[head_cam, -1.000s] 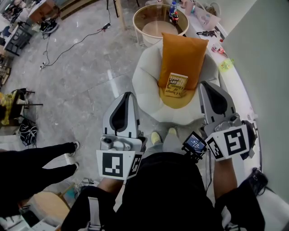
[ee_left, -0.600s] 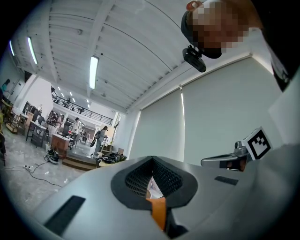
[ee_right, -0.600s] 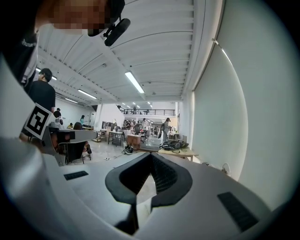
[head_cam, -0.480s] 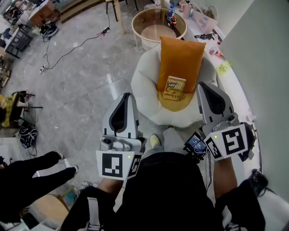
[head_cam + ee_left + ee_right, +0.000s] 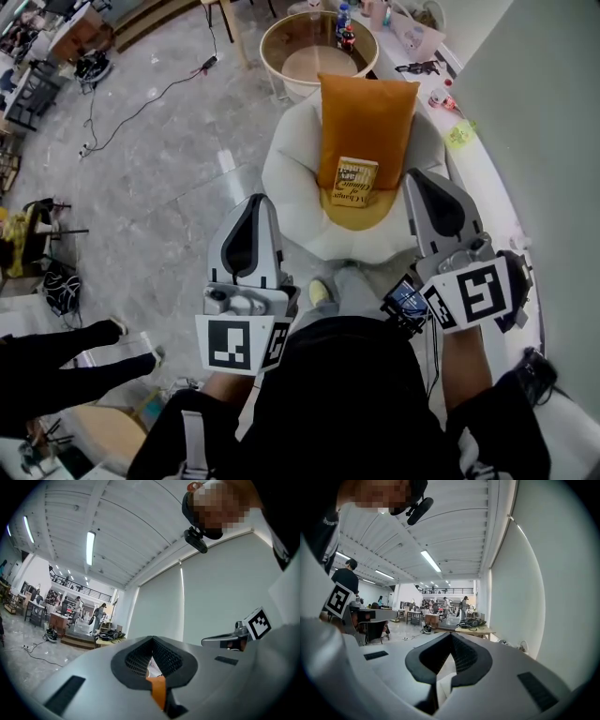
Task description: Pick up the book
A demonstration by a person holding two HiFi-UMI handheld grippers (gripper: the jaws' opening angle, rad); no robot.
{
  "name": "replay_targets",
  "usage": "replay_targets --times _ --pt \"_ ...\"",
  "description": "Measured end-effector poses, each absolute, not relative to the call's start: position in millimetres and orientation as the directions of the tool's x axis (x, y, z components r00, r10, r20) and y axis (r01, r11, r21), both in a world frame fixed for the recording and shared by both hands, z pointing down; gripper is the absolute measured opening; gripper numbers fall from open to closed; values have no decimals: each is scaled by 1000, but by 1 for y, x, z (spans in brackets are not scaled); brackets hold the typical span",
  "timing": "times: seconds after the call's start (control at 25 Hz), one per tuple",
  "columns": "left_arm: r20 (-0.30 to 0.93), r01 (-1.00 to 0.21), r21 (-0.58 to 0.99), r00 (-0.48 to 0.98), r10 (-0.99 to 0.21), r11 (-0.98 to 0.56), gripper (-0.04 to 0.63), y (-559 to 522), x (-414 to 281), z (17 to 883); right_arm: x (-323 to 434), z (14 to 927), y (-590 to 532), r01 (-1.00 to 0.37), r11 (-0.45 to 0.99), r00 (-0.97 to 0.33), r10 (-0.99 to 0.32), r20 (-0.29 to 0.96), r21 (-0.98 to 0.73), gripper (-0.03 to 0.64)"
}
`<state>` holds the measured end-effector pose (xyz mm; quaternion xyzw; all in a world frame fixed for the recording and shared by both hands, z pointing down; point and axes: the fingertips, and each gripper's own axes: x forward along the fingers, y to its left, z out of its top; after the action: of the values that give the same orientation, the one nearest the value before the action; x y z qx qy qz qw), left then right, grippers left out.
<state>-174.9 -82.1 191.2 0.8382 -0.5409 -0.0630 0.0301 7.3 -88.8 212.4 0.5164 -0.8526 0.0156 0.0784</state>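
A small yellow book (image 5: pixel 355 182) leans against an orange cushion (image 5: pixel 367 117) on a white round chair (image 5: pixel 291 187) in the head view. Both grippers are held level in front of the person's body, short of the chair. My left gripper (image 5: pixel 257 201) points at the chair's left edge, its jaws together and nothing between them. My right gripper (image 5: pixel 419 176) is just right of the book and nearer to me, jaws likewise together and empty. The left gripper view shows the closed tips of the left gripper (image 5: pixel 152 641), with orange showing through the gap below them. The right gripper (image 5: pixel 451 637) also shows closed tips.
A round glass-topped side table (image 5: pixel 281 37) with bottles (image 5: pixel 344 25) stands behind the chair. A white ledge (image 5: pixel 487 183) with small items runs along the right wall. Cables (image 5: pixel 141 101) cross the grey floor on the left. Another person's legs (image 5: pixel 66 342) are at lower left.
The chair and book have shifted slightly left and look a little nearer to both grippers. The other person's legs have drawn back towards the left edge.
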Motion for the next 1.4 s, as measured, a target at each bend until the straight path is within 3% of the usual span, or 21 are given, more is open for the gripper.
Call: replay_targets --times 0.92,1.4 --pt "25 -922 83 382 -924 -378 11 -188 -101 210 89 237 -207 -855 519 -505 -841 193 24 9" --pt "81 -935 46 355 -931 -353 11 -216 -77 229 106 270 -247 -790 596 -558 -796 234 143 9"
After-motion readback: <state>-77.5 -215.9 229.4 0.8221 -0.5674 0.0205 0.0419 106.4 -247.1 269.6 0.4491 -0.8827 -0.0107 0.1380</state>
